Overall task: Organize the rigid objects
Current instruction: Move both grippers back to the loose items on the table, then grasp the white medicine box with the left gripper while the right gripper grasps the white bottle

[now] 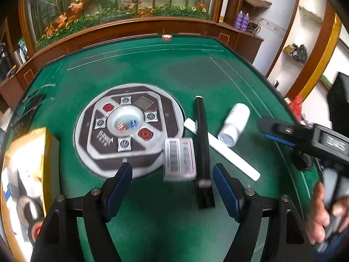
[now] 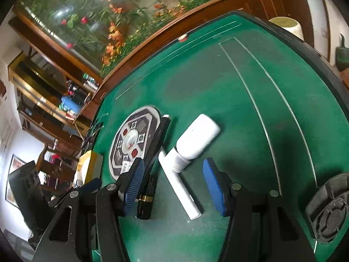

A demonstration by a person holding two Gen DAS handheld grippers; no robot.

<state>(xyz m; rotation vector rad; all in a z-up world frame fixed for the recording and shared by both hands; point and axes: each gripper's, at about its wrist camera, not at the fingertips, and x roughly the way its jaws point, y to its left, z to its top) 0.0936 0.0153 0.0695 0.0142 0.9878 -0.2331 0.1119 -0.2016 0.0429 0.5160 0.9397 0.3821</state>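
A green felt bench (image 1: pixel 152 69) is seen in both views, with a round dice console (image 1: pixel 128 128) set into its middle. Just beside the console, on its right in the left wrist view, a small labelled box (image 1: pixel 180 159) is found, its barcode turned up; it is blurred. A long black tube (image 1: pixel 201 144) lies against the box, and a slim white tube (image 1: pixel 220 146) passes under or behind it at a slant. A white bottle (image 1: pixel 234 124) lies on its side with its cap end touching or nearly touching the white tube. A gold box (image 1: pixel 30 166) stands at the left edge of the bench.

The left claw (image 1: pixel 172 185) is held apart and nothing is clamped; the labelled box and the near end of the black tube are seen between and just beyond its blue pads (image 1: pixel 226 192). The right claw (image 2: pixel 174 185) is likewise held apart with nothing gripped; the slim white tube (image 2: pixel 178 183) runs through the gap between its fingers, the white bottle (image 2: pixel 196 139) lies just beyond, and the black tube (image 2: pixel 152 166) lies close against its left finger.

Only in the left wrist view is the right claw (image 1: pixel 281 133) shown from outside, with a person's hand (image 1: pixel 322 216) on its handle. Only in the right wrist view is a dark round compartmented tray (image 2: pixel 329 209) shown at the bench's right edge, and a gold band near the black tube's near end.
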